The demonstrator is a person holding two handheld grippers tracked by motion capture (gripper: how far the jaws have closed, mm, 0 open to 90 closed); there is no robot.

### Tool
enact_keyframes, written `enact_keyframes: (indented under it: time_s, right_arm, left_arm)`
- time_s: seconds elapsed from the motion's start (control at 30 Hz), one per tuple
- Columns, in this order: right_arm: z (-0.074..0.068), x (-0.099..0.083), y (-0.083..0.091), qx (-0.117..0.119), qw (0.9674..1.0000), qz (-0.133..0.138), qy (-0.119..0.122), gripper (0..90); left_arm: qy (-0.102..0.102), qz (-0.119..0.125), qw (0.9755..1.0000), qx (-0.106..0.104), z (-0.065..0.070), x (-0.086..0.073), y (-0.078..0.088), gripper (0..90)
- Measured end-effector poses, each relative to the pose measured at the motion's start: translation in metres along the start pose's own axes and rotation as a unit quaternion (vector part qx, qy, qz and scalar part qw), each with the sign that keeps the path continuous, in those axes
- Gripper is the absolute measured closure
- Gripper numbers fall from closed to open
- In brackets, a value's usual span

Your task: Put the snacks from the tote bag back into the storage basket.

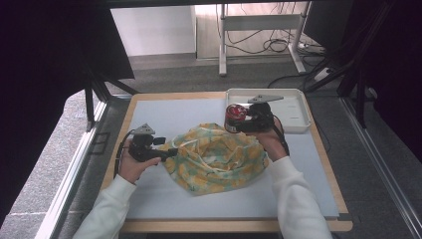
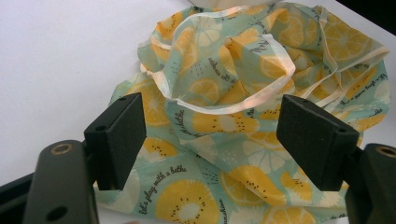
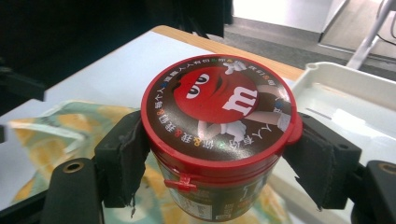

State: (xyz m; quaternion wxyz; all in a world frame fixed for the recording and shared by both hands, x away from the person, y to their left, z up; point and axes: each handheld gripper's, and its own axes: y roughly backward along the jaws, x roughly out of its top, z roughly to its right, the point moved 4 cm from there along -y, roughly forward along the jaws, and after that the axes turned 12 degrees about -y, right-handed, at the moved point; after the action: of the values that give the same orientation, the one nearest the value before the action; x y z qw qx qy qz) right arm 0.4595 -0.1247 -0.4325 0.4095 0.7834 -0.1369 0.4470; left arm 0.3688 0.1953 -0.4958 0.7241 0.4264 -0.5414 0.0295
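A wooden table (image 1: 326, 164) has a big pale sheet (image 1: 164, 117) on top. A soft cloth bag (image 1: 219, 159) with yellow fruit pictures lies crumpled in the middle of the sheet. A white tray (image 1: 298, 107) sits at the far right corner, partly on the sheet

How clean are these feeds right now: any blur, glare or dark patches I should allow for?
High view: the table is evenly lit, both flanks are nearly black, detail soft. Left gripper view: the fruit-print bag is sharp, the bare white tabletop washes out toward the top left. Right gripper view: the candy tub is crisp, the bag behind it and the white tray are soft.
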Motion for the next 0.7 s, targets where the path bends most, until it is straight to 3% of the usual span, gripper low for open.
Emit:
enact_keyframes:
  time_s: [0.37, 0.7]
  right_arm:
    - [0.026, 0.013, -0.013, -0.015, 0.9998, -0.001, -0.010, 25.6]
    - [0.039, 0.025, -0.029, -0.028, 0.9995, -0.014, -0.008, 25.5]
  left_arm:
    - [0.000, -0.003, 1.0000, -0.002, 0.000, -0.001, -0.002, 24.6]
    - [0.001, -0.005, 1.0000, -0.001, -0.001, -0.002, -0.002, 24.6]
